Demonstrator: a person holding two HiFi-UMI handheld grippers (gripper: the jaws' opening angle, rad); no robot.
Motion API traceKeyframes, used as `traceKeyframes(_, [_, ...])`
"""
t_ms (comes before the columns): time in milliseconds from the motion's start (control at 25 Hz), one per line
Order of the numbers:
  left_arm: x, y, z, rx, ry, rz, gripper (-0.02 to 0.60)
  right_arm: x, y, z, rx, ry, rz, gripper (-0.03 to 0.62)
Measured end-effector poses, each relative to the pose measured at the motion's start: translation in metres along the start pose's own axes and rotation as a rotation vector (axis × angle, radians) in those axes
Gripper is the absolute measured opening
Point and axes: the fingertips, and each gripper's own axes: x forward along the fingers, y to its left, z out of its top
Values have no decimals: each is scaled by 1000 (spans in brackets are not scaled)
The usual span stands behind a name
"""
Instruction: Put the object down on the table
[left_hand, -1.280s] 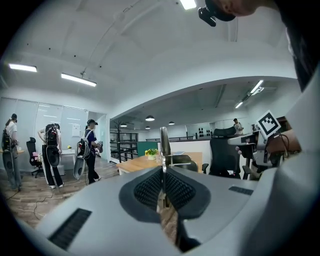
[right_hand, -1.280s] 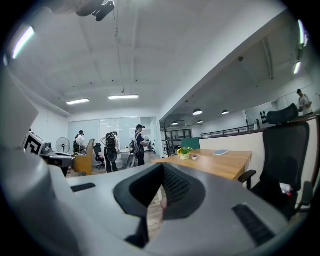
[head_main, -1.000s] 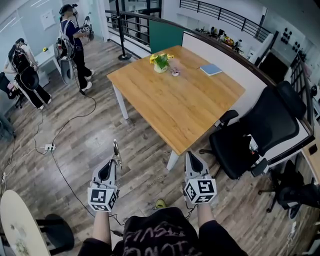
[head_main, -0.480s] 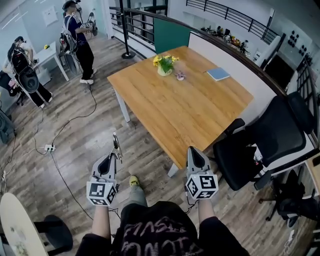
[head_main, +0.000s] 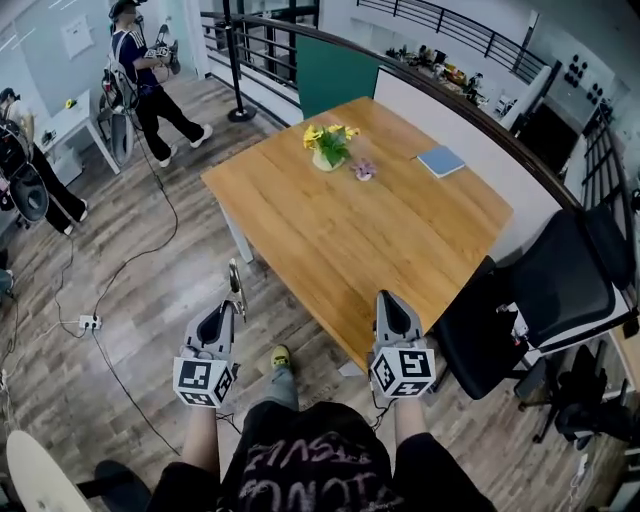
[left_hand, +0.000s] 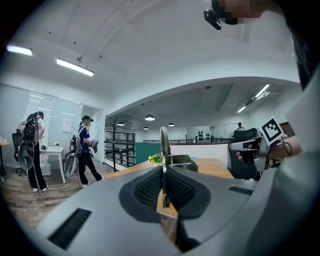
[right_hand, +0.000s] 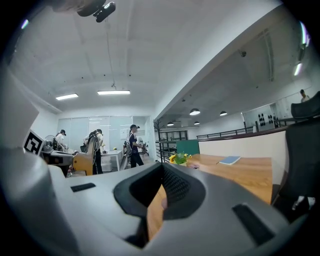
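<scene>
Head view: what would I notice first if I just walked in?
The big wooden table fills the middle, with yellow flowers and a blue book near its far end. Close by, the left gripper pinches a thin metal utensil over the floor.

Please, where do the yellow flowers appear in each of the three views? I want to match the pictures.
Head view: the yellow flowers are at top centre, on the far end of the wooden table.
Left gripper view: the flowers are near the centre, slightly low.
Right gripper view: the flowers are just right of centre.
Shared landmark: the green panel behind the flowers.
</scene>
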Motion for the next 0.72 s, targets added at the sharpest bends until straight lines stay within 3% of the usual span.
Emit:
traceKeyframes(360, [122,83,12,-24,34,-110,14,110,-4,14,8,14,-138,5])
traceKeyframes(720, [212,98,4,-46,70,-255,14,149,-26,16,13,21,-289,5])
